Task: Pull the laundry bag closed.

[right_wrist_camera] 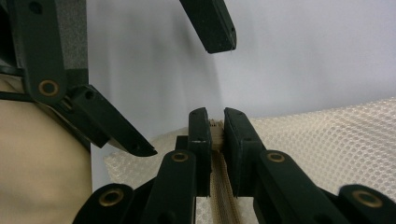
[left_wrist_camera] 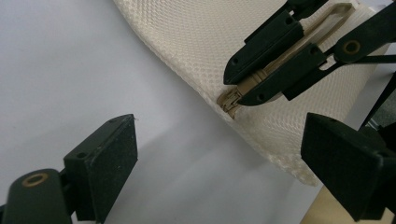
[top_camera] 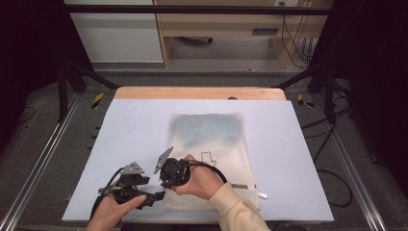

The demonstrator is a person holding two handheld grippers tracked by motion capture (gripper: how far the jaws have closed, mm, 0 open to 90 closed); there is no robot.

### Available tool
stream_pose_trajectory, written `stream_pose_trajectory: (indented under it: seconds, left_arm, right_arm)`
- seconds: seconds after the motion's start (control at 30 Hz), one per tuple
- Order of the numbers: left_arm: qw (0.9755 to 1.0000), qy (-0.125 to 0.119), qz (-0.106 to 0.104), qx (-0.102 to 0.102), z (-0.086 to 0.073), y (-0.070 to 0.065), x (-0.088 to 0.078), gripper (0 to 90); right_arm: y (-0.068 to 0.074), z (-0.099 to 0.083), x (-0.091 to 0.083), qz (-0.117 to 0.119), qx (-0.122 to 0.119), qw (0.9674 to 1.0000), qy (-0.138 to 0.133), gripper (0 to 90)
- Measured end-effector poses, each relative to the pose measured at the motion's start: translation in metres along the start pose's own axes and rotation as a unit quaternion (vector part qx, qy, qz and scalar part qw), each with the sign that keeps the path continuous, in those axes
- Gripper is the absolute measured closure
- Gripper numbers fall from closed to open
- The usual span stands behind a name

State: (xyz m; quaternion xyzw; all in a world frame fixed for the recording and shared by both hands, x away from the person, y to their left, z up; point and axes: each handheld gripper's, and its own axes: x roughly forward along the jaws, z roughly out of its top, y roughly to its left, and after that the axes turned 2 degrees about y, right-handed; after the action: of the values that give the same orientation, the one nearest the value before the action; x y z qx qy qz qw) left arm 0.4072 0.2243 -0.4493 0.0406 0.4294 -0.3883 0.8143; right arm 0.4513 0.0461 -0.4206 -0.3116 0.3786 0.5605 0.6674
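— What lies under everything?
— A pale blue-grey mat (top_camera: 134,130) covers the table (top_camera: 199,93), whose wooden edge shows bare along the far side.
— And beyond the table?
— A wooden cabinet (top_camera: 226,29) stands against the back, cables (top_camera: 296,36) hanging beside it. A black frame bar (top_camera: 192,9) crosses overhead, and grey floor (top_camera: 43,144) flanks both sides.

Overhead view; two close finger-mounted views
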Motion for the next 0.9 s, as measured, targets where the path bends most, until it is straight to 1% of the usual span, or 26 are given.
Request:
stream_pose_trajectory:
  seconds: [0.07, 0.1, 0.13, 0.17, 0.23, 0.33, 0.37, 0.4, 0.47, 0.57, 0.63, 0.7, 0.8, 0.9]
  left_arm:
    - [1.0, 0.002, 0.001, 0.001, 0.0, 0.0, 0.002, 11.3]
    - [1.0, -0.002, 0.003, 0.0, -0.001, -0.001, 0.003, 11.8]
    - [1.0, -0.001, 0.001, 0.0, -0.001, -0.002, 0.004, 12.0]
    - [1.0, -0.003, 0.002, 0.002, -0.001, -0.003, 0.005, 12.3]
    - [1.0, -0.009, -0.003, 0.0, 0.0, -0.004, 0.006, 12.6]
    - [0.9999, -0.014, -0.004, 0.003, 0.001, -0.006, 0.006, 13.2]
    - [0.9999, -0.014, -0.004, 0.004, 0.001, -0.006, 0.006, 13.4]
    - [0.9999, -0.015, -0.007, 0.0, 0.001, -0.007, 0.007, 13.6]
    - [0.9999, -0.012, -0.008, 0.004, 0.001, -0.008, 0.009, 14.1]
    - [0.9999, -0.012, -0.011, 0.003, 0.001, -0.01, 0.012, 14.5]
    - [0.9999, -0.011, -0.011, -0.001, 0.001, -0.01, 0.014, 15.0]
    - [0.9997, -0.014, -0.019, -0.007, 0.001, -0.01, 0.015, 16.2]
    - [0.9995, -0.016, -0.026, -0.006, 0.001, -0.009, 0.017, 19.1]
    - [0.9985, -0.019, -0.047, -0.02, 0.001, -0.009, 0.019, 20.7]
  right_arm:
    - [0.0, -0.001, -0.001, -0.001, 0.002, 1.0, -0.001, 81.9]
    - [-0.001, -0.001, -0.002, -0.001, 0.001, 1.0, -0.002, 81.8]
    - [-0.001, -0.001, -0.002, 0.0, 0.0, 1.0, -0.008, 81.8]
    - [-0.001, -0.001, -0.003, 0.001, 0.001, 1.0, -0.007, 81.8]
    - [-0.001, -0.002, -0.004, -0.001, 0.001, 1.0, -0.004, 81.8]
    - [0.0, -0.003, -0.006, -0.001, -0.001, 1.0, -0.006, 81.8]
    - [0.0, -0.003, -0.006, -0.002, -0.001, 1.0, -0.005, 81.8]
    - [0.0, -0.003, -0.007, -0.002, -0.001, 1.0, -0.006, 81.8]
    - [0.0, -0.003, -0.007, -0.003, 0.0, 1.0, -0.009, 81.8]
    - [0.0, -0.004, -0.009, -0.003, -0.001, 1.0, -0.007, 81.8]
    - [0.0, -0.004, -0.009, -0.004, -0.003, 0.9999, -0.009, 81.8]
    - [0.0, -0.004, -0.009, -0.005, -0.002, 0.9999, -0.009, 81.8]
    - [0.0, -0.004, -0.01, -0.004, -0.003, 0.9999, -0.009, 81.8]
    - [0.0, -0.004, -0.01, -0.004, -0.002, 1.0, -0.009, 81.8]
